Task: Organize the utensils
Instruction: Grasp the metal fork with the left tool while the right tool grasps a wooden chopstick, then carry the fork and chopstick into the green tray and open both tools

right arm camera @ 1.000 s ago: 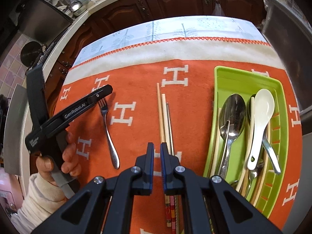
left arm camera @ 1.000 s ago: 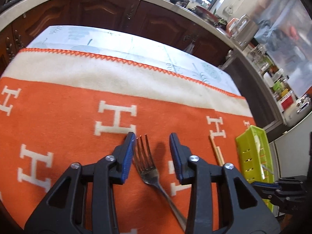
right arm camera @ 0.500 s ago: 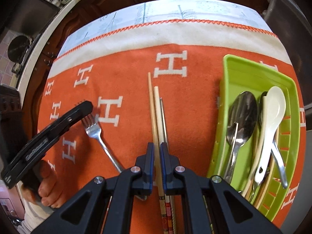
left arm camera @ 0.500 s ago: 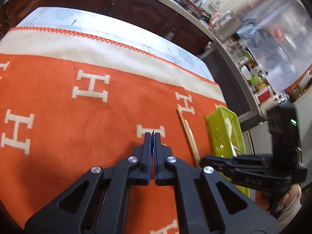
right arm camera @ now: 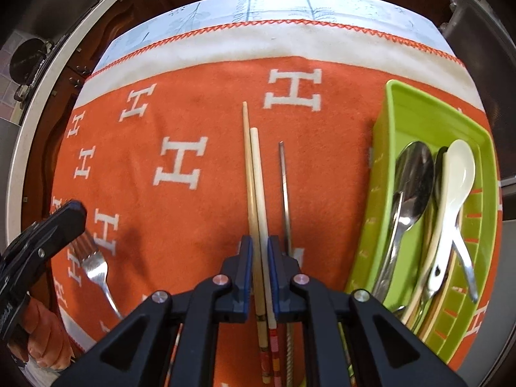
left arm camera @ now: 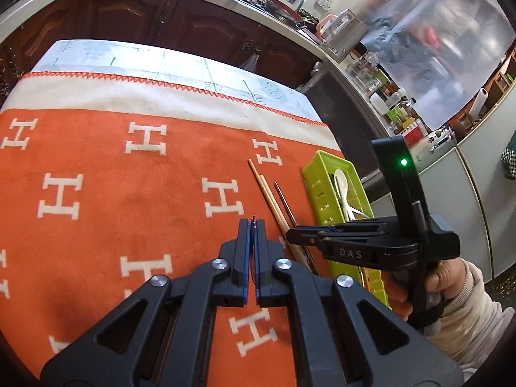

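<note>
Since everything ends up in it, green tray [right arm camera: 380, 135]: already holds spoons, and I'm placing everything else relative to it.
wooden chopsticks [right arm camera: 256, 193]: two of them lying side by side on the orange cloth near the tray, long axis about parallel to the tray's long wall.
metal chopstick [right arm camera: 285, 193]: between that pair and the tray, same direction.
right gripper [right arm camera: 259, 242]: the hand nearer the tray. Jaws are opening, straddling the wooden pair along its length. Pads don't look like they're pressing yet.
left gripper [left arm camera: 253, 225]: clamped tight on the fork.
fork [right arm camera: 95, 266]: well apart from the tray, on the far side of the chopsticks from it.
next move, my guess: the fork has to cross over the chopsticks to reach the tray.
</note>
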Demonstrator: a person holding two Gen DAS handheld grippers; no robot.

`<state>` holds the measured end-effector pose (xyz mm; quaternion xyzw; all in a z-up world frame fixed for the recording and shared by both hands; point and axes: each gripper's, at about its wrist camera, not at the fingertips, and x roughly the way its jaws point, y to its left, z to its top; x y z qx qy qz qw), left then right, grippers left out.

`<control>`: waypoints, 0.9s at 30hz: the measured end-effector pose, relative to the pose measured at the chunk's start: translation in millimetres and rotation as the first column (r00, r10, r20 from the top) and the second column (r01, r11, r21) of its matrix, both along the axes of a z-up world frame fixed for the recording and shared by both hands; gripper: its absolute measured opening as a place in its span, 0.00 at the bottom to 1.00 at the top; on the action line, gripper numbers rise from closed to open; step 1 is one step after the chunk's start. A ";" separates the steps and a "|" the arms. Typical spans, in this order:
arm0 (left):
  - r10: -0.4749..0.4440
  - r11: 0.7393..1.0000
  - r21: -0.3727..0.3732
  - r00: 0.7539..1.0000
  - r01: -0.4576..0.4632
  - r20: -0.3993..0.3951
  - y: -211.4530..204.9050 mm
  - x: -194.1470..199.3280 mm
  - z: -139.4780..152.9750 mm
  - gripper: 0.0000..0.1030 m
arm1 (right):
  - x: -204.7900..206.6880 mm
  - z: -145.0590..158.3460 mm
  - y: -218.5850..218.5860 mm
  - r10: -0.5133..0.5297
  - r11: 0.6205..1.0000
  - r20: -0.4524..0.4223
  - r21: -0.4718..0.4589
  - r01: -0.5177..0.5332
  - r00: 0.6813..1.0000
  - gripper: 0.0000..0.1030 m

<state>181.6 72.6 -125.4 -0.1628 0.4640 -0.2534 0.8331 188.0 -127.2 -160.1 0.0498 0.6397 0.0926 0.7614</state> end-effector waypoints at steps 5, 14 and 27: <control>0.009 1.000 -0.008 1.000 -0.009 -0.013 14.0 -13.5 5.0 0.00 | -9.6 2.3 6.5 0.027 1.000 0.000 0.003 -0.027 1.000 0.09; 0.020 1.000 0.024 0.999 -0.019 -0.034 19.0 -25.1 2.4 0.00 | -18.3 -5.5 11.8 0.029 0.999 0.002 -0.019 -0.029 1.000 0.09; -0.090 0.995 0.037 0.996 0.089 0.029 -23.2 -52.8 54.5 0.00 | -65.9 33.3 -15.7 -0.052 0.971 0.092 0.238 0.028 0.994 0.06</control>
